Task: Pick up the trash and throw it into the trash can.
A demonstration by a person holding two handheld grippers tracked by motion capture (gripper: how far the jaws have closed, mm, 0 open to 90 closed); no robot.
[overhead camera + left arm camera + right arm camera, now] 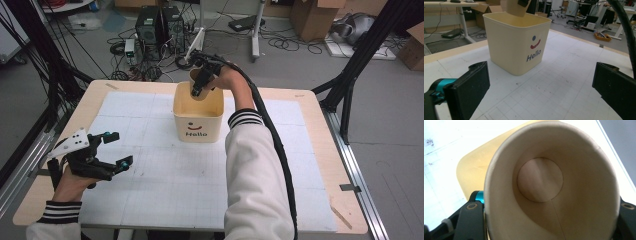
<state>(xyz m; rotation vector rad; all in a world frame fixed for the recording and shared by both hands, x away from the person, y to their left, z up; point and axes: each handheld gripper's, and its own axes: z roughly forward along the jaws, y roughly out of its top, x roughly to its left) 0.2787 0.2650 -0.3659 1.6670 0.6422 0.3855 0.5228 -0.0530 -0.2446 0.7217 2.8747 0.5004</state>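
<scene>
A cream bin (198,117) with a smiley face and the word "Hello" stands on the far middle of the table. My right gripper (199,88) is shut on a brown paper cup (194,76), which hangs tilted over the bin's open top. In the right gripper view I look into the cup (541,180), with black fingers (471,220) on either side and the bin's inside (471,172) below. My left gripper (119,149) stands open at the near left with nothing in it. Its view (541,92) faces the bin (516,42), with the cup (515,7) above the rim.
A white gridded mat (165,175) covers most of the wooden table (320,150). The right gripper's thick black cable (277,145) runs along the right sleeve. Computer towers (160,25), cardboard boxes and loose cables lie on the floor beyond the far edge.
</scene>
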